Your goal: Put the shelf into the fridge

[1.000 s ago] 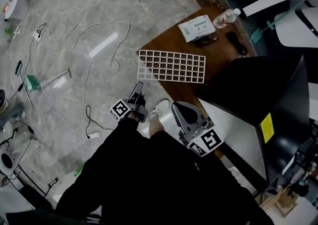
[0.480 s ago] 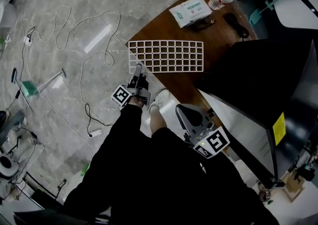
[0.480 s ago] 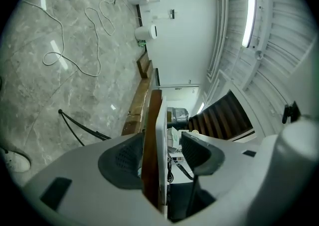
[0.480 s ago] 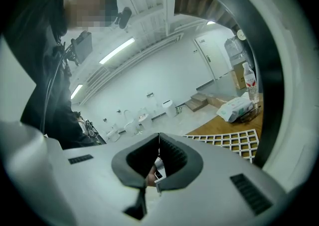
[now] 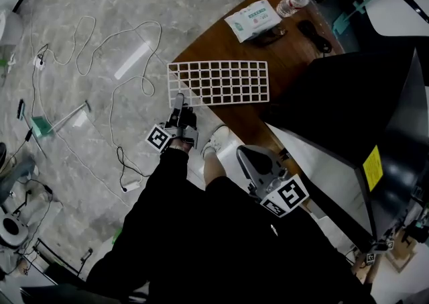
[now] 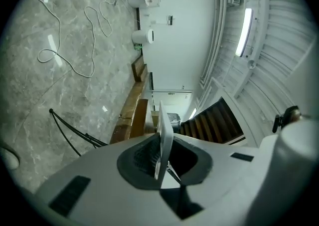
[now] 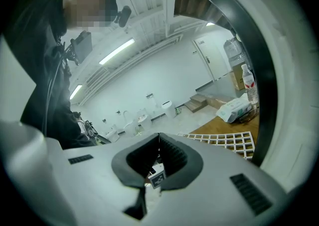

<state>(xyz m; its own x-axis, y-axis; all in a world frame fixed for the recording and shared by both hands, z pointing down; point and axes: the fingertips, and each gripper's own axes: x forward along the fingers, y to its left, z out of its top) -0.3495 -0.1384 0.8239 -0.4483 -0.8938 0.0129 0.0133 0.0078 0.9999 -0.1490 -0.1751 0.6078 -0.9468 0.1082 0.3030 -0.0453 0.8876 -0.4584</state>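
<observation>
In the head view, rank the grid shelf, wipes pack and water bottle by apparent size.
Largest: grid shelf.
Then: wipes pack.
Smallest: water bottle.
The last two sit farther from the camera, yet the order looks clear.

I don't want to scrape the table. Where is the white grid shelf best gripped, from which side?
By the rim at its near left corner, coming from the floor side: the shelf lies flat and that corner apparently overhangs the table, leaving clearance. The left hand-held gripper is closing with that rim between its jaws.

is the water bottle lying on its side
No, the water bottle stands upright on the wooden table.
</observation>
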